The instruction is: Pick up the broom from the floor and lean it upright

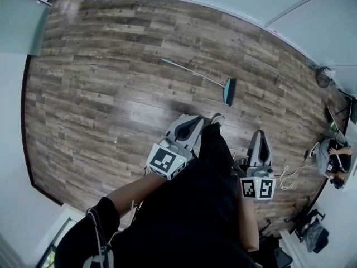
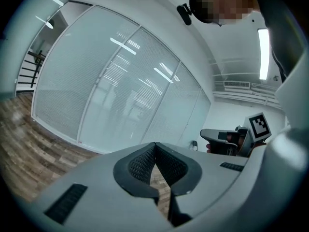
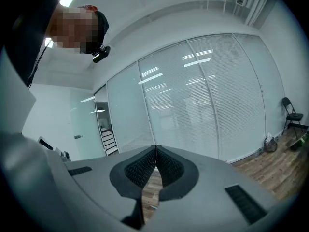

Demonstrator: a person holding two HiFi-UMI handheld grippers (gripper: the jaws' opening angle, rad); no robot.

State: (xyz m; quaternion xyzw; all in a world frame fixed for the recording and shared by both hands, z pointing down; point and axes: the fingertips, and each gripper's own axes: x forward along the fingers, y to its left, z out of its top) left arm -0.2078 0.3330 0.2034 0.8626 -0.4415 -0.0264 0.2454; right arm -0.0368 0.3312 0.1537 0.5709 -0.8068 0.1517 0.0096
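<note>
The broom (image 1: 196,75) lies flat on the wood floor ahead of me, its thin handle running up-left and its teal head (image 1: 229,92) at the right end. In the head view my left gripper (image 1: 195,120) is held above the floor, short of the broom head. My right gripper (image 1: 260,134) hangs further right, beside my dark trouser leg. Both are apart from the broom. The left gripper (image 2: 155,144) shows its padded tips meeting with nothing between them. The right gripper (image 3: 156,148) is likewise shut and empty. Neither gripper view shows the broom.
Glass partition walls with blinds (image 2: 120,91) ring the room. A person (image 1: 333,159) sits at the far right among cables and bags. A folding chair (image 3: 291,111) stands by the glass wall. A staircase (image 2: 28,71) shows at the far left.
</note>
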